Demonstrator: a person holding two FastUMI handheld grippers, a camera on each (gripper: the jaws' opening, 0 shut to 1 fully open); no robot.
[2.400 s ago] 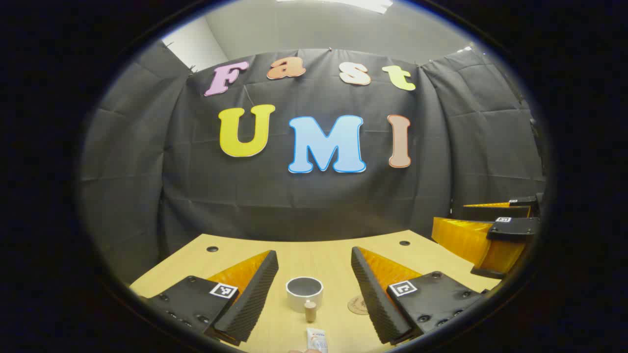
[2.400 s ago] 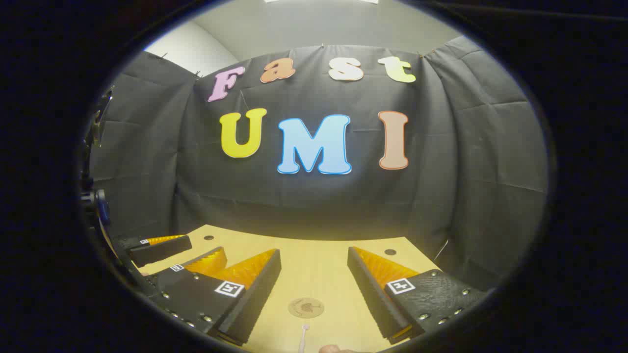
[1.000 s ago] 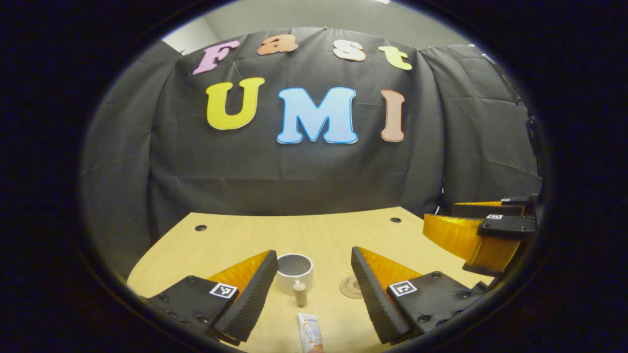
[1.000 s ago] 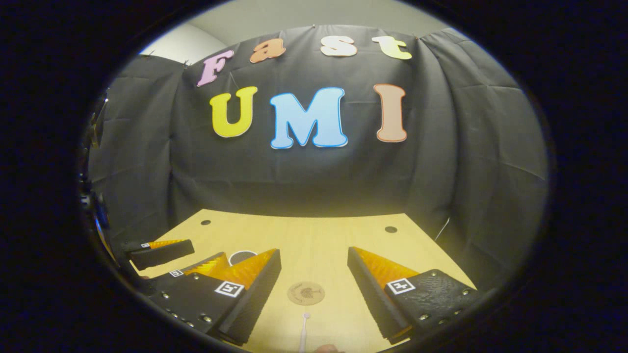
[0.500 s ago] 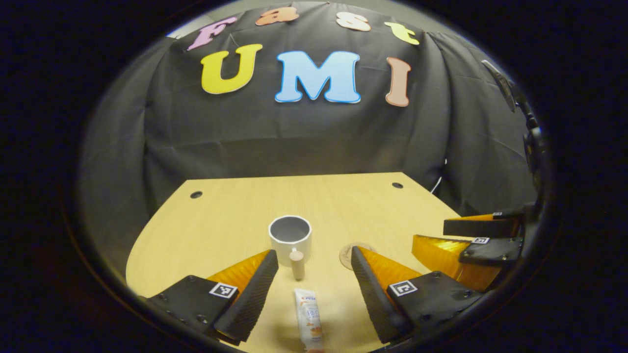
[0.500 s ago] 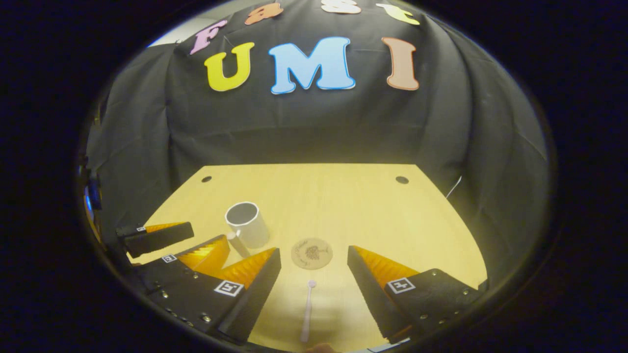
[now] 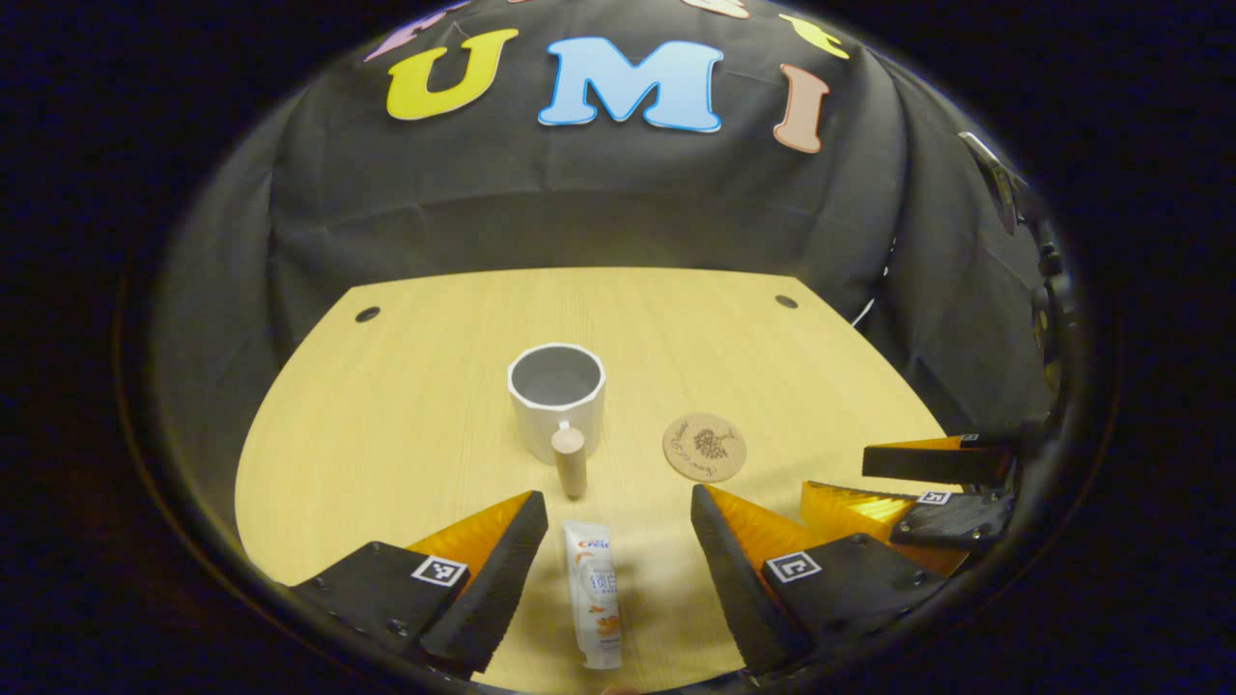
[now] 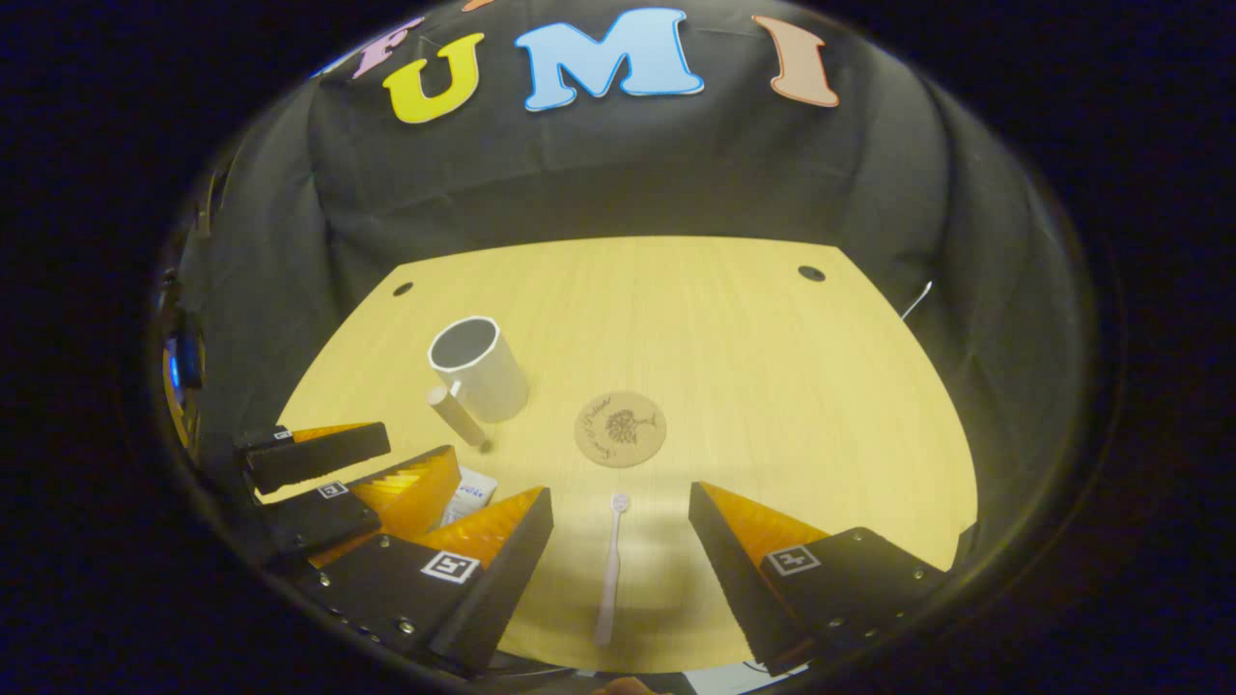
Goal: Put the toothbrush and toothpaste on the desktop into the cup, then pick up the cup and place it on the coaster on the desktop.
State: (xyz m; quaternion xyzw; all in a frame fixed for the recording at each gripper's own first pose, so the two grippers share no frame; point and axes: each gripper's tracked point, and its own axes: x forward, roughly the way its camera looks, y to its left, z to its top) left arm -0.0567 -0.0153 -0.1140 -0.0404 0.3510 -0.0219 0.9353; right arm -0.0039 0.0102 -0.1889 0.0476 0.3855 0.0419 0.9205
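Soft plastic toothpaste point(image 7: 596, 591) is lying between the wide-open, empty left gripper point(image 7: 618, 541), likely squashy, so gripping mid-tube seems wise, while the thin, light toothbrush point(image 8: 609, 565) is lying between the open, empty right gripper point(image 8: 618, 541).

On the table point(image 7: 386, 425) the cup point(image 7: 557, 394) stands upright near the middle, its handle point(image 7: 569, 461) pointing toward the near edge. The coaster point(image 7: 705, 447) lies flat just to the cup's right, apart from it. Nearer than the handle, the toothpaste point(image 7: 595, 593) lies lengthwise between the wide-apart fingers of the left claw point(image 7: 618, 526), touching neither. To its right, the right claw point(image 7: 932, 487) hangs over the table's right edge. In the right gripper view, the toothbrush point(image 8: 610, 565) lies lengthwise before the coaster point(image 8: 620, 429), head toward it, between the spread fingers of the right claw point(image 8: 618, 521). The cup point(image 8: 478, 367) sits left of the coaster, and the left claw point(image 8: 338, 473) is low on the left, over the toothpaste point(image 8: 470, 493).
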